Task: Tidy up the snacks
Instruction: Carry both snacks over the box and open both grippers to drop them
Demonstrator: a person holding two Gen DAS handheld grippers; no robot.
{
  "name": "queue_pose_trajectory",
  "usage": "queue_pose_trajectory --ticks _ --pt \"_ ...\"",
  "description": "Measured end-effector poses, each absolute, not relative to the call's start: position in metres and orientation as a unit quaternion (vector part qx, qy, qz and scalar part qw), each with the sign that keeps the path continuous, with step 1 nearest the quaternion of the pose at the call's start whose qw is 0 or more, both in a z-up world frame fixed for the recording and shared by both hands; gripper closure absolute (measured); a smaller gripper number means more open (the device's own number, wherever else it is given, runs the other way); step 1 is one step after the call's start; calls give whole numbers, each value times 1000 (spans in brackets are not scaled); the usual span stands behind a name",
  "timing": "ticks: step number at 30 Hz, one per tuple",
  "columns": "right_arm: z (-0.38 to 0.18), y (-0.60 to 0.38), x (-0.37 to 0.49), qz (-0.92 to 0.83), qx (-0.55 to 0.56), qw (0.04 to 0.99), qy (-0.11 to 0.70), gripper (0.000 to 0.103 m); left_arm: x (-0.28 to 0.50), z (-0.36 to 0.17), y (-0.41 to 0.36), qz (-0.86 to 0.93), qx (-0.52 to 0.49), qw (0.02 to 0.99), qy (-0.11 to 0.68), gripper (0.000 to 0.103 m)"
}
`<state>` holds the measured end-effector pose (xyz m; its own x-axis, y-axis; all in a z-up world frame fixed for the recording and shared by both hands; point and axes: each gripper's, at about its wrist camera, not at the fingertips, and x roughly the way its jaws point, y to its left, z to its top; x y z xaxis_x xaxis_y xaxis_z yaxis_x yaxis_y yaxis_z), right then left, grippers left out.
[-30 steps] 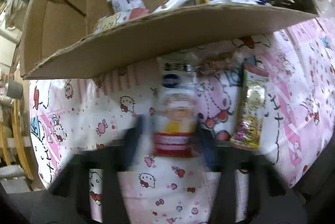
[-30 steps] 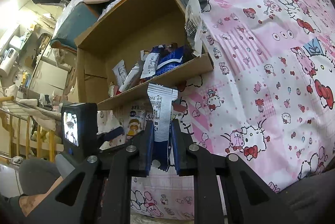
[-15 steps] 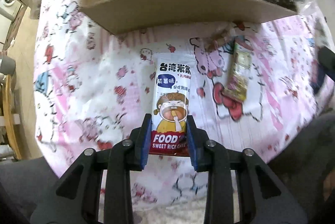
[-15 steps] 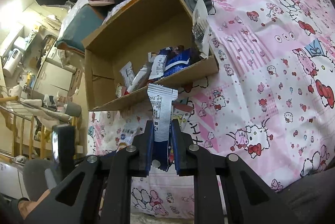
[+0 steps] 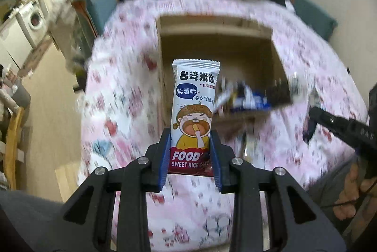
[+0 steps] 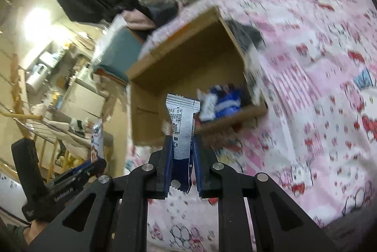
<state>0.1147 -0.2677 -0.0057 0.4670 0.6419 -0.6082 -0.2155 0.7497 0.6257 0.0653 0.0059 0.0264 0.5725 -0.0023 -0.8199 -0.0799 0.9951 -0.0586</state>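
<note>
the left gripper (image 5: 190, 155) is clamping the bottom end of a rice cake packet (image 5: 194, 110), its blue pads (image 5: 165, 157) pressing on both edges of the wrapper. the packet is standing upright between the fingers, cartoon child facing the camera, and its top is reaching up in front of the open cardboard box (image 5: 219, 44). the right gripper (image 6: 181, 167) is gripping a silver and blue snack packet (image 6: 181, 131) low down, printed back showing, with the crimped top flaring just in front of the box's near wall (image 6: 231, 120). the box is sitting on a pink cartoon-print bedspread (image 6: 318, 87) with its mouth open toward both grippers. inside it, blue and white wrappers (image 6: 223, 103) are lying heaped in the near right corner. a clear plastic bag (image 6: 253, 68) is hanging over the box's right wall. in the left view the other gripper is showing at the right edge, a hand (image 5: 353, 193) holding it. much of the bedspread is blurring.
</note>
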Motion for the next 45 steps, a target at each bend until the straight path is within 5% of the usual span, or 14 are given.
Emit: queue_pose_trajectory --ticks 15,45 --pt "14 -259 187 284 229 841 399 85 135 34 11 36 -45 897 438 76" --pt "-52 -206 220 273 140 810 501 85 183 -34 2 20 -56 878 474 75"
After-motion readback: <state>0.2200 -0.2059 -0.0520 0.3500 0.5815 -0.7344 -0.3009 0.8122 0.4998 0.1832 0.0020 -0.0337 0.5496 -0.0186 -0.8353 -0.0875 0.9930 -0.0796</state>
